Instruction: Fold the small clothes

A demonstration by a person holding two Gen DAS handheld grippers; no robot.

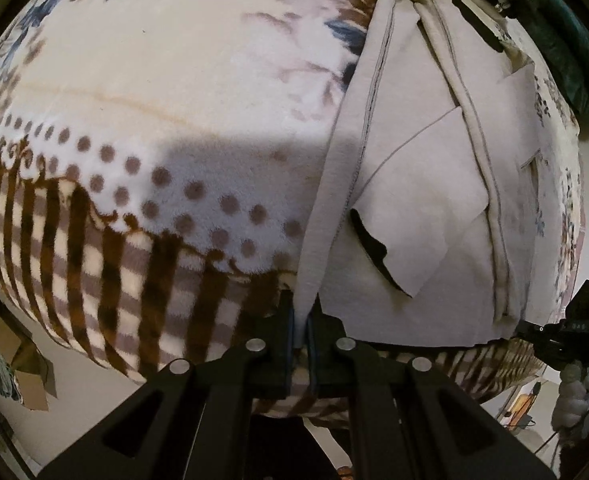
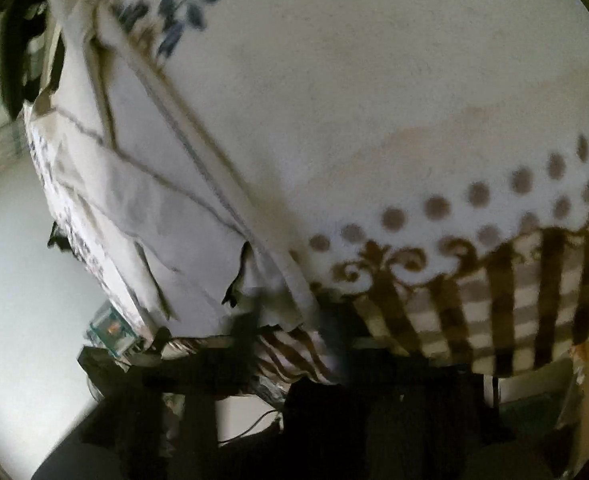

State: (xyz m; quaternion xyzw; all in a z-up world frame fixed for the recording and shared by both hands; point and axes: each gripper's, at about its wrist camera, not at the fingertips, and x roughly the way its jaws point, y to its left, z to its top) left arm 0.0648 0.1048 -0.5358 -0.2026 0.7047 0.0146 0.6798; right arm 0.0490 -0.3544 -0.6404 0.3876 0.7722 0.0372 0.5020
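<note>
A pale grey small garment [image 1: 426, 184] lies on a patterned blanket [image 1: 166, 92], with seams, a pocket flap and a knotted end at the far side. My left gripper [image 1: 301, 332] is shut on the garment's near left edge, which runs up from between the fingers as a lifted strip. In the right wrist view the same garment [image 2: 150, 200] lies at the left, blurred. My right gripper [image 2: 290, 332] is at the garment's near edge; its fingers are dark and blurred, so whether they pinch cloth is unclear.
The blanket [image 2: 374, 80] has blue flowers, brown dots and brown stripes at its near edge. The right hand-held device [image 1: 574, 332] shows at the bed's right corner. Cardboard [image 1: 10, 364] lies on the floor to the left. Dark clothing [image 1: 566, 40] sits far right.
</note>
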